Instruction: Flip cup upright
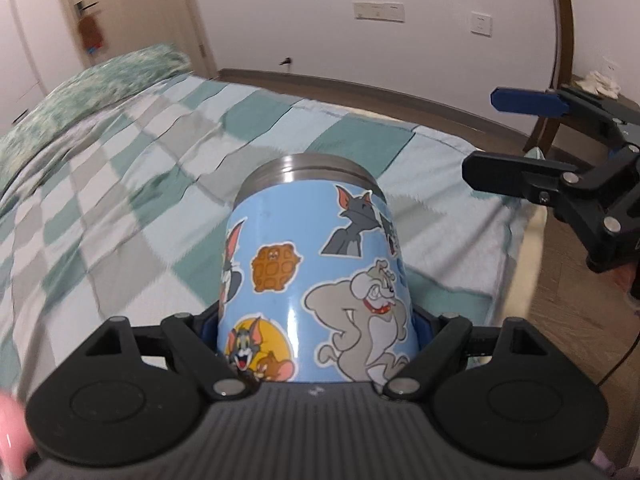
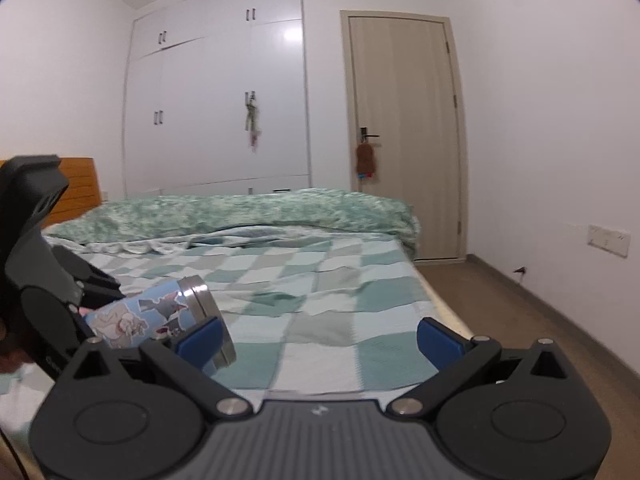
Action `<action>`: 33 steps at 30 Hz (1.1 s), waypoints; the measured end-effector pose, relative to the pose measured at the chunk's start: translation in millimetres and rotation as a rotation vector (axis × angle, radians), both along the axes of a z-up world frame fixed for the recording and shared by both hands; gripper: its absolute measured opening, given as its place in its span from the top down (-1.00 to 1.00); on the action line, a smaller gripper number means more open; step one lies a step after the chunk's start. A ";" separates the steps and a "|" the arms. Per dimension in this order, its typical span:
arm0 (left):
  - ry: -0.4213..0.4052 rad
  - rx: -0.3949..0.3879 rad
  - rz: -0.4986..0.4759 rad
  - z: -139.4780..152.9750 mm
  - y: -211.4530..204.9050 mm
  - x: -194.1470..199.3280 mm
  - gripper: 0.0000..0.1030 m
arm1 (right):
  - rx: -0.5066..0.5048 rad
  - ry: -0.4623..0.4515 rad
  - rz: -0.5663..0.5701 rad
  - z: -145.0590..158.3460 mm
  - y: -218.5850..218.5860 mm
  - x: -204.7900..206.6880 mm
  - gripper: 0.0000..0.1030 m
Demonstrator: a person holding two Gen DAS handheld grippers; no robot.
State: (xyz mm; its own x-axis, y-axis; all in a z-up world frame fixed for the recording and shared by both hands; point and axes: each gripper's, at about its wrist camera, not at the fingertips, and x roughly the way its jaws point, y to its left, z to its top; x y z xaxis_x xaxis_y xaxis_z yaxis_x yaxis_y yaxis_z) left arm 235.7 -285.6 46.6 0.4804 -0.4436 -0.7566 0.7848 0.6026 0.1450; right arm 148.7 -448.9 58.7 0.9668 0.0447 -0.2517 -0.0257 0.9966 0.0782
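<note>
The cup [image 1: 312, 268] is a light blue steel tumbler with cartoon stickers and a bare metal rim. My left gripper [image 1: 318, 320] is shut on its body and holds it on its side above the checked bed cover, rim pointing away from the camera. In the right wrist view the cup [image 2: 160, 312] shows at lower left, lying roughly level in the left gripper [image 2: 86, 286]. My right gripper [image 2: 320, 338] is open and empty beside the cup's rim. It also shows in the left wrist view [image 1: 484, 134] at the right, apart from the cup.
The bed [image 1: 120, 168] has a green, grey and white checked cover, with a green quilt [image 2: 248, 210] folded at its far side. Wardrobes [image 2: 216, 92] and a door [image 2: 404, 136] stand behind. Wood floor [image 2: 520, 320] runs along the bed's edge.
</note>
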 end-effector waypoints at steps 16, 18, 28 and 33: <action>-0.037 0.030 0.200 -41.5 51.2 -27.5 -0.67 | 0.004 0.103 0.121 -26.9 60.3 -21.0 -1.00; -0.026 0.022 0.216 -46.3 50.9 -22.3 -0.67 | 0.005 0.115 0.119 -30.3 58.7 -17.4 -1.00; 0.002 0.007 0.217 -55.6 48.8 -17.4 -1.00 | -0.016 0.152 0.104 -35.4 57.5 -10.3 -1.00; -0.025 -0.038 0.225 -37.2 69.2 -36.7 -1.00 | -0.026 0.145 0.108 -18.7 66.5 -14.7 -1.00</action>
